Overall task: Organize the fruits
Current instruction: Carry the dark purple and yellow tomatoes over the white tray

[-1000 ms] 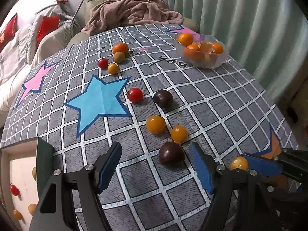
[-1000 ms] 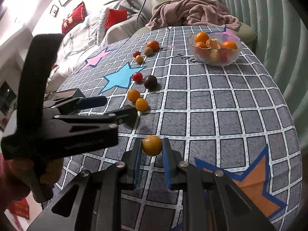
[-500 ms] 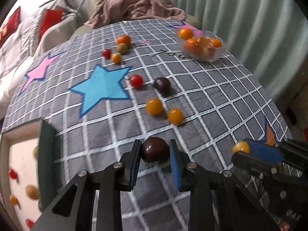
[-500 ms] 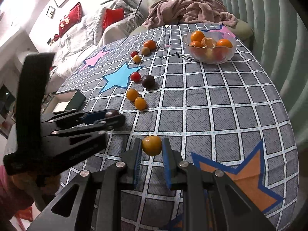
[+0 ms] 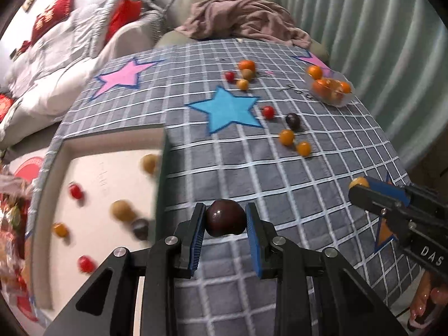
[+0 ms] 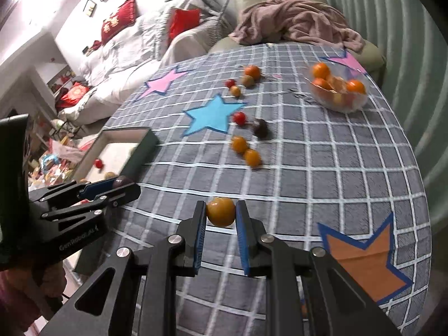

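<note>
— Where's the dark purple round fruit (image 5: 225, 217)?
— Clamped in the left gripper (image 5: 225, 228), just beside the shallow white box (image 5: 112, 151) with dark green walls.
— The right gripper (image 6: 221, 224)?
— Clenched on a small round orange fruit (image 6: 221, 212), farther from the box.

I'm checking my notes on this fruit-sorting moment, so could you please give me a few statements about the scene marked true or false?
1. The left gripper holds a dark fruit. True.
2. The right gripper is empty. False: its jaws clamp an orange fruit.
3. The clear bowl holds orange fruits. True.
4. The box at the table edge holds no fruit. False: several small fruits lie in it.
5. A red fruit lies beside the blue star. True.
</note>
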### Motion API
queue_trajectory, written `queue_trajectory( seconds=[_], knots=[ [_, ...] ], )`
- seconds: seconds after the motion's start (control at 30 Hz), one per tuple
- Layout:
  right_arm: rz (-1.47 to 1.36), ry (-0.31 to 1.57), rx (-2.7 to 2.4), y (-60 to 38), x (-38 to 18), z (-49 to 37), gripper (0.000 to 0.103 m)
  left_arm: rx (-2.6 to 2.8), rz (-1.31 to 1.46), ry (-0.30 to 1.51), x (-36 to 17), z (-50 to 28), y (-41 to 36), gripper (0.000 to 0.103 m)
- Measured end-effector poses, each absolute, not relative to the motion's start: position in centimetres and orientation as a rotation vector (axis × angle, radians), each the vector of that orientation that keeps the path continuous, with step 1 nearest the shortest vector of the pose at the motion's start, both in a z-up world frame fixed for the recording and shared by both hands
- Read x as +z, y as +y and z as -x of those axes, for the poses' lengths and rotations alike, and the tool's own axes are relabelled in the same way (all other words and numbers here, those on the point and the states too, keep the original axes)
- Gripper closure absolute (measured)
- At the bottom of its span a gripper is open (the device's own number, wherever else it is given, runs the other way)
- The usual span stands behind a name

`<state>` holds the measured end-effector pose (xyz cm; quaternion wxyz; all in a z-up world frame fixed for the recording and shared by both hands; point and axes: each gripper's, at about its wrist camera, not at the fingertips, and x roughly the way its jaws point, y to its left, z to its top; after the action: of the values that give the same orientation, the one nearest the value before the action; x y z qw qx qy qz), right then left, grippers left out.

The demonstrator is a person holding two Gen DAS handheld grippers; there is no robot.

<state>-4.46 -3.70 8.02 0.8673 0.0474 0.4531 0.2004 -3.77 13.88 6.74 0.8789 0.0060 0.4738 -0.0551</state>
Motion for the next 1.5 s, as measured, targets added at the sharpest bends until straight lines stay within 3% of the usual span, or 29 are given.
queue_trajectory(
  seconds=[0.6,0.93,1.5],
  knots=[
    [0.029,0.96,0.618,9.6,10.2,7.5,0.08,0.061,0.037,0.95,7.5,9.2,24.3,0.073],
    [0.067,1.043,0.704,15.4,7.6,8.5,0.08,0.187,0.053,1.004,4.5,11.2,29.3,0.073],
    [0.176,1.173,0.703,19.8,2.8,8.2,0.079,0.223,0.036,1.075,1.4,11.3,30.2,0.072]
  ],
)
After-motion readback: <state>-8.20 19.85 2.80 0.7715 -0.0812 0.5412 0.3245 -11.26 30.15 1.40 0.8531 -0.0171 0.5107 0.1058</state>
